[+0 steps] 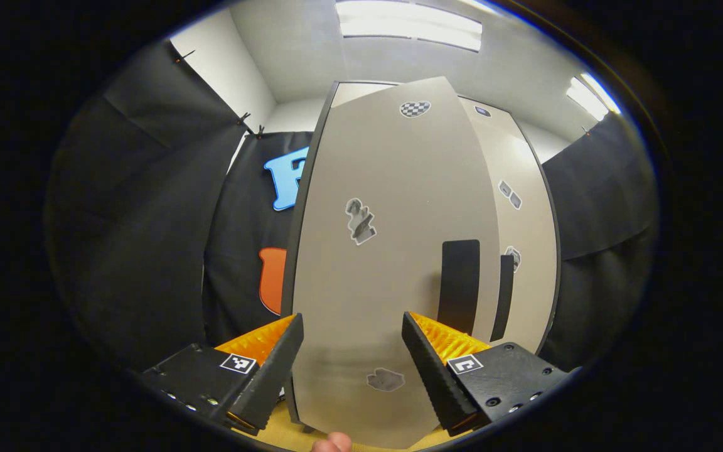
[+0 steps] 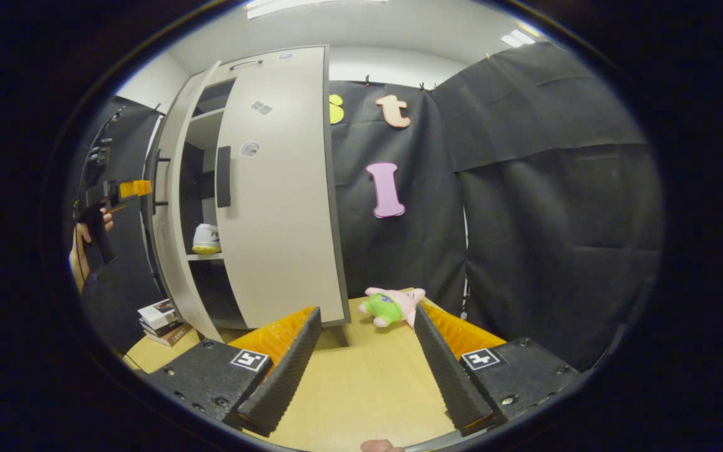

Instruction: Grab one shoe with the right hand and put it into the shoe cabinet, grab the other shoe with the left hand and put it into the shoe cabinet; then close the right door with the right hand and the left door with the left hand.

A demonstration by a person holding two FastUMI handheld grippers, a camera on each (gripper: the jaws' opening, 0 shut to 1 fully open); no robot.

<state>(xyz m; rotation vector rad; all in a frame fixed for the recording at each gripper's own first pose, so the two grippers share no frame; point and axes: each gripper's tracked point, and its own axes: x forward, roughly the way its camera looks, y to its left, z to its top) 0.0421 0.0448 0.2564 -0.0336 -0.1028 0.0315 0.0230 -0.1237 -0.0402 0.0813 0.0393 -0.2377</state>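
Close before the left gripper [image 1: 353,351], whose fingers are spread and empty, the left door [image 1: 393,251] is faced, nearly shut. On a shelf inside the shoe cabinet [image 2: 176,207] a shoe [image 2: 206,239] is seen. The door-closing step is judged in hand. The right gripper [image 2: 366,351], fingers apart and empty, hovers above the desk [image 2: 361,389]; the right door [image 2: 280,201] appears slightly ajar, so a final push is likely called for.

The left door [image 1: 393,251] stands just ahead of the left gripper [image 1: 352,358], blocking the way forward between its spread fingers. In the right gripper view a narrow gap remains between the left door and the nearly closed right door [image 2: 280,201]. Bare table [image 2: 361,383] lies ahead of the right gripper [image 2: 368,370], with a plush toy [image 2: 393,306] near the booth wall and stacked books [image 2: 162,321] beside the cabinet's foot.
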